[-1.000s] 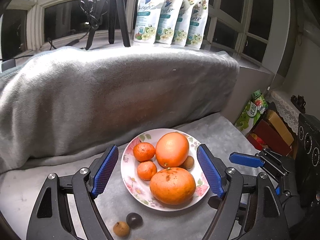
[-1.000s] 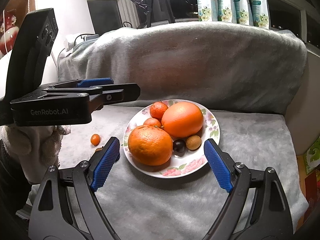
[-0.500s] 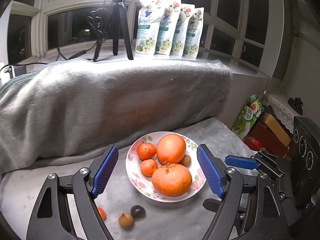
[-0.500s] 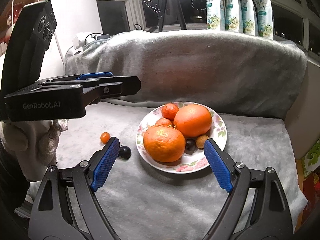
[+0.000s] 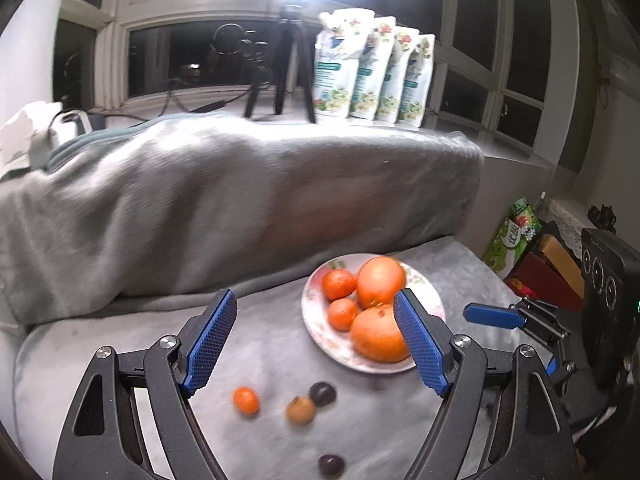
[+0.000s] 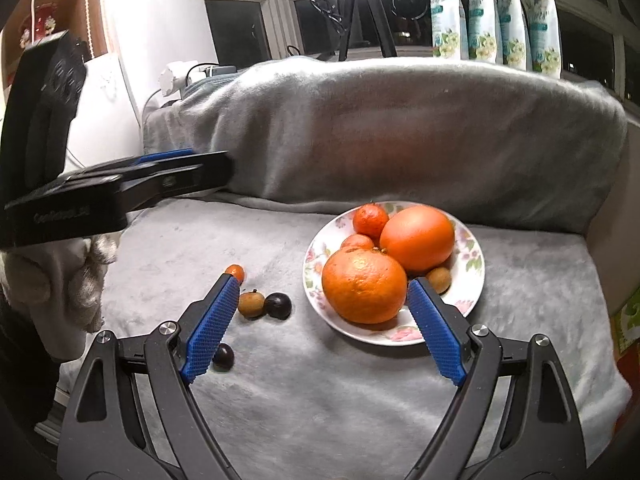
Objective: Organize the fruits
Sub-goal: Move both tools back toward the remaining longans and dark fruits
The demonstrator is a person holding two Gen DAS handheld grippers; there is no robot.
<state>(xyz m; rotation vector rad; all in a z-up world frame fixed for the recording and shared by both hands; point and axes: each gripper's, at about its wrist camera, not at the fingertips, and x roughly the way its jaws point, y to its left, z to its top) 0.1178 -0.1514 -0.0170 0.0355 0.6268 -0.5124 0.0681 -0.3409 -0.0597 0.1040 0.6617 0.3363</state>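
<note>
Right wrist view: both grippers [image 6: 320,320] [image 5: 316,340] released and empty; four small fruits [image 6: 251,304] loose beside plate [image 6: 472,280]; collecting them judged next.

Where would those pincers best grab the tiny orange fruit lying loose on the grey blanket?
Probably across the middle of the tiny orange fruit, coming down from above. It is small and round, lies alone left of the brown fruit, and the open left gripper hovers nearby.

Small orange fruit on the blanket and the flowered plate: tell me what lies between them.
In the right wrist view, a brown fruit and a dark round fruit lie side by side on the grey blanket, between the small orange fruit and the flowered plate.
</note>
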